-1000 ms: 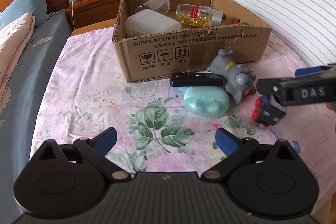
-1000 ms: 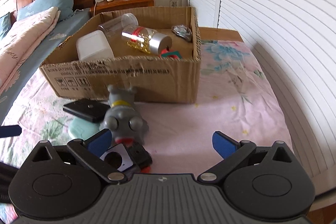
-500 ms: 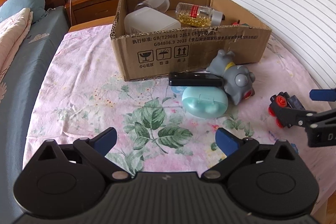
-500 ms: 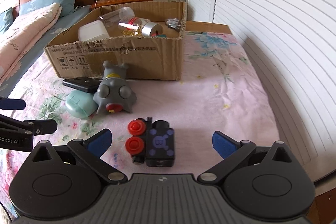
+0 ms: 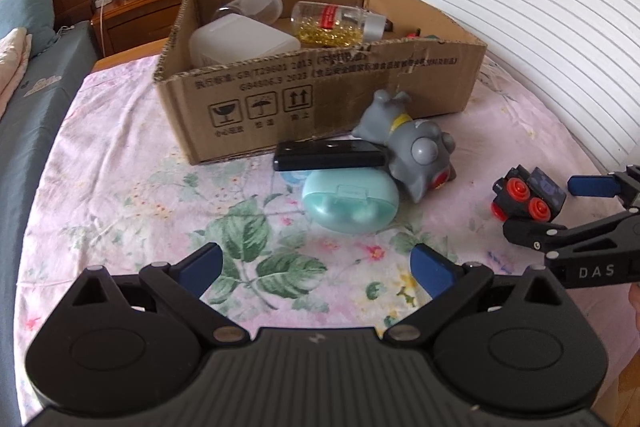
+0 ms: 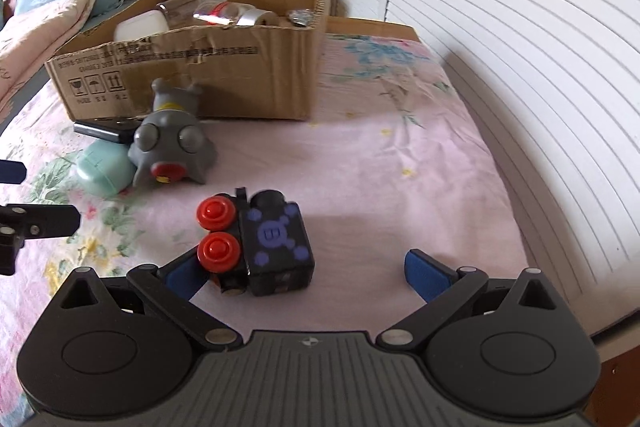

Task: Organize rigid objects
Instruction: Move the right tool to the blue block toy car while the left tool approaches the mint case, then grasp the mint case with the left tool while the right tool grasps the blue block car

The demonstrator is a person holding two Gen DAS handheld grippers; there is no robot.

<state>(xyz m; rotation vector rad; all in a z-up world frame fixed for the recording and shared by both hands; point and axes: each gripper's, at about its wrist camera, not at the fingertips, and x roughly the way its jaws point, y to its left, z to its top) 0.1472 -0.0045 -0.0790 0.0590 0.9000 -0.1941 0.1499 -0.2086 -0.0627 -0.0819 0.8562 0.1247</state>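
Note:
A black toy train with red wheels (image 6: 260, 241) lies on its side on the flowered bedspread, between the open fingers of my right gripper (image 6: 308, 273); its wheels are close to the left fingertip. It also shows in the left wrist view (image 5: 528, 195). A grey toy dog (image 5: 412, 147), a black flat device (image 5: 328, 155) and a mint case (image 5: 350, 203) lie in front of a cardboard box (image 5: 320, 95). My left gripper (image 5: 316, 267) is open and empty, short of the mint case.
The box holds a white container (image 5: 240, 41), a clear jar (image 5: 252, 5) and a bottle of yellow capsules (image 5: 340, 23). A slatted wardrobe door (image 6: 520, 27) runs along the right. A nightstand (image 5: 156, 3) and pillows stand at the back left.
My right gripper pulled back from the grey dog and now has the toy train between its open fingers. My left gripper edged closer to the objects.

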